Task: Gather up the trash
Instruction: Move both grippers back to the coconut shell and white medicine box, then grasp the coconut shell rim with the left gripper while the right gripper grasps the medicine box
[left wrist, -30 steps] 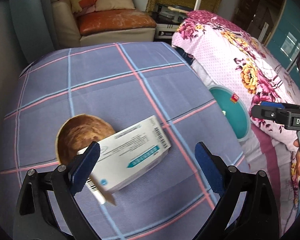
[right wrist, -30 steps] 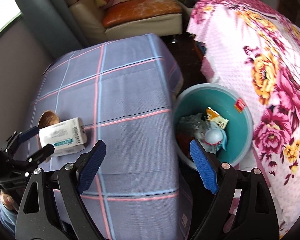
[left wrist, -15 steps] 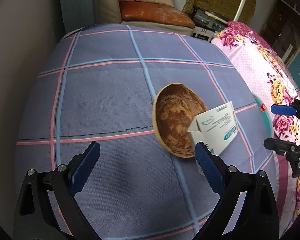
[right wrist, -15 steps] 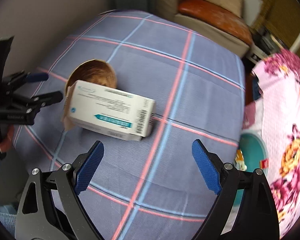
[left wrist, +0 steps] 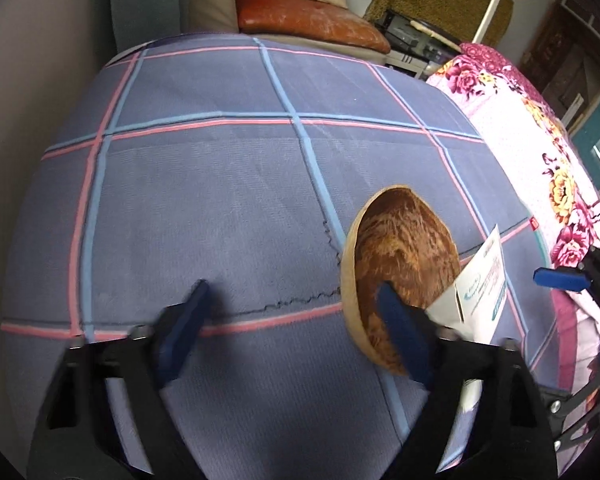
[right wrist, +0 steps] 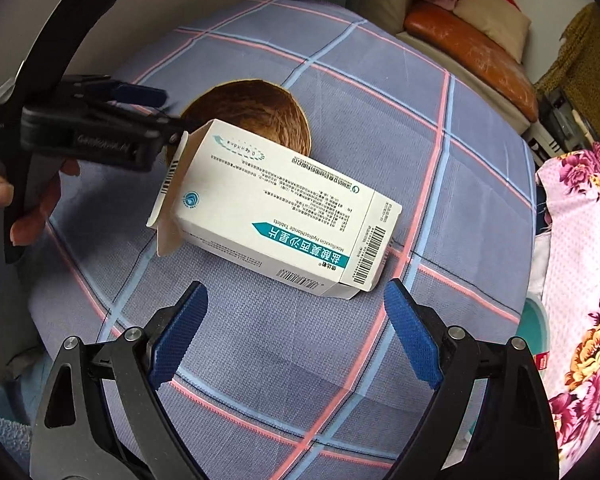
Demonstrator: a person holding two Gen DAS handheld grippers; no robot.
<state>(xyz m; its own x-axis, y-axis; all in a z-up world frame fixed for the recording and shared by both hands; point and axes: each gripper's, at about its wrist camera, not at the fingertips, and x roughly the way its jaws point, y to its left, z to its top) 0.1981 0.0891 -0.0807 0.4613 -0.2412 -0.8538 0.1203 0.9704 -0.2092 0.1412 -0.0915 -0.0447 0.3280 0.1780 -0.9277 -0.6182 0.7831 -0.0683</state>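
A white medicine box (right wrist: 278, 216) with teal print lies on the checked cloth, one end resting on a brown coconut-shell bowl (right wrist: 252, 110). My right gripper (right wrist: 296, 332) is open just in front of the box, empty. My left gripper (left wrist: 292, 324) is open, its right finger over the bowl (left wrist: 400, 264), its left finger over bare cloth. The box (left wrist: 482, 288) shows at the right of the left wrist view, behind the bowl. The left gripper also shows in the right wrist view (right wrist: 136, 108), beside the bowl's left rim.
The blue checked tablecloth (left wrist: 220, 200) covers the table. A teal trash bin (right wrist: 536, 320) stands at the table's right edge, mostly hidden. A floral bedspread (left wrist: 540, 140) lies to the right. A sofa with cushions (left wrist: 300, 12) stands behind.
The right gripper has swung from over the bin to the box and closed in on it. The left gripper has turned left and lowered, so bowl and box sit at its right finger.
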